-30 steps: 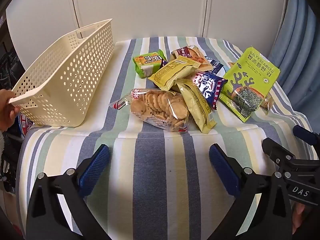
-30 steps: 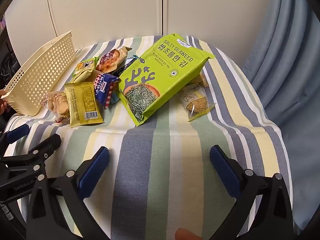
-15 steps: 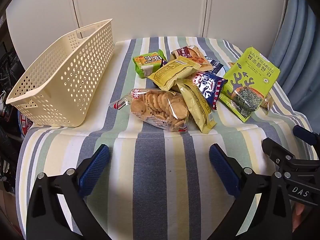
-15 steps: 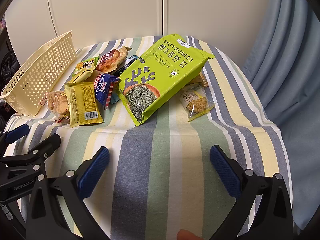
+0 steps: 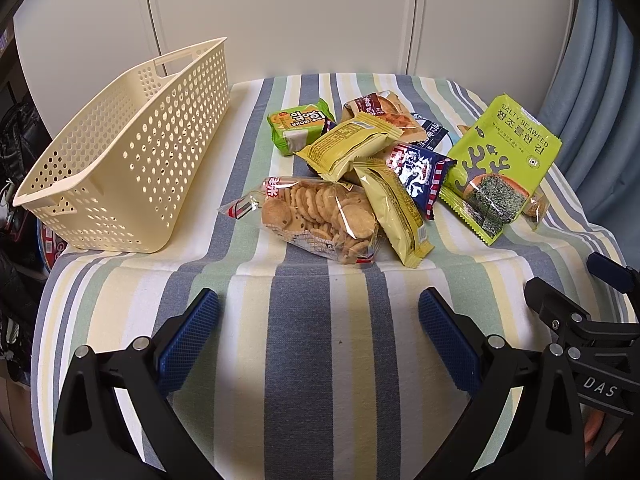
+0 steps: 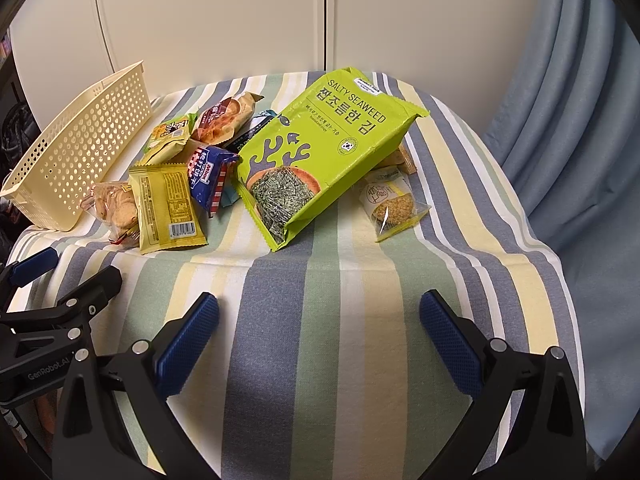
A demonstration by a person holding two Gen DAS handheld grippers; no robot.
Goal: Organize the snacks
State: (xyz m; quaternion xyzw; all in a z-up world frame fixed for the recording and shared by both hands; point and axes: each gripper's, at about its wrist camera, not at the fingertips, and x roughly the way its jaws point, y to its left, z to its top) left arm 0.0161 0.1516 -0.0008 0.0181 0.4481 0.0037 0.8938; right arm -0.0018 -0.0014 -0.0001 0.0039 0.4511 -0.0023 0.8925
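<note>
The worktop (image 5: 312,360) under its striped cloth carried an empty cream perforated basket (image 5: 132,168) at the left and, just beside it, a loose heap of snacks, with the green salty seaweed bag (image 6: 320,148) leaning on the other packets. Smaller packs lay around: the clear cracker bag (image 5: 320,216), two yellow packets (image 5: 392,208), and a single rice cracker pack (image 6: 392,204) near the right edge. The left tool (image 5: 316,336) and the right tool (image 6: 316,332) both hung with jaws apart and nothing in them; pulling a lower packet could topple the seaweed bag, I think, or drag the cloth.

Seaweed bag (image 6: 320,148) reads "SALTY SEAWEED" — right gripper (image 5: 600,390) body, "DAS".
</note>
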